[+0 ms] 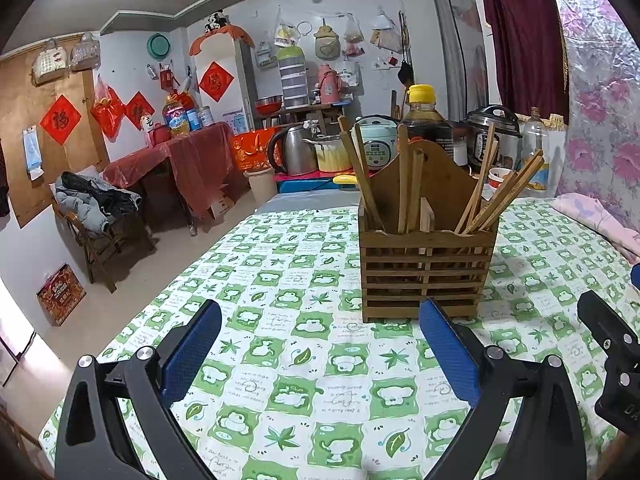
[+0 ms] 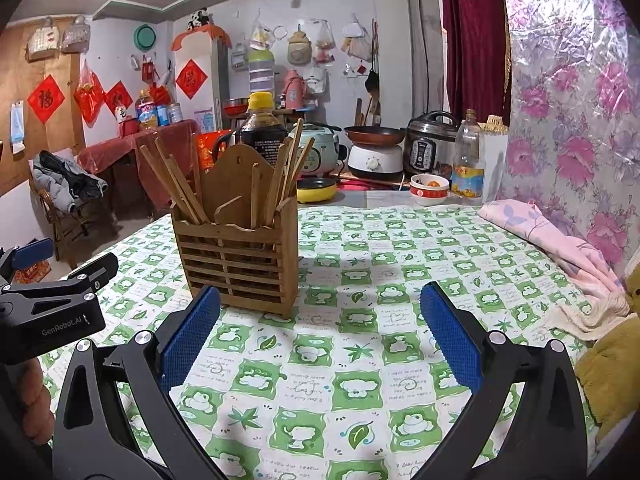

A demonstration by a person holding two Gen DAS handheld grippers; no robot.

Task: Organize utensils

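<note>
A slatted wooden utensil holder (image 1: 427,272) (image 2: 236,260) stands upright on the green-and-white frog-print tablecloth (image 1: 304,360) (image 2: 360,340). Several wooden chopsticks (image 1: 502,196) (image 2: 172,184) lean out of its compartments on both sides. My left gripper (image 1: 320,312) is open and empty, low over the cloth just short of the holder. My right gripper (image 2: 320,296) is also open and empty, with the holder ahead to its left. Each gripper shows at the edge of the other's view: the right gripper body (image 1: 612,356), the left gripper body (image 2: 52,304).
A folded pink cloth (image 2: 560,248) lies at the table's right edge by the flowered wall. Behind the table stand a soy sauce bottle (image 1: 424,116), rice cookers (image 2: 430,148), a kettle (image 1: 296,150), a bowl (image 2: 429,189) and a clear bottle (image 2: 467,160). A chair with jackets (image 1: 92,208) stands left.
</note>
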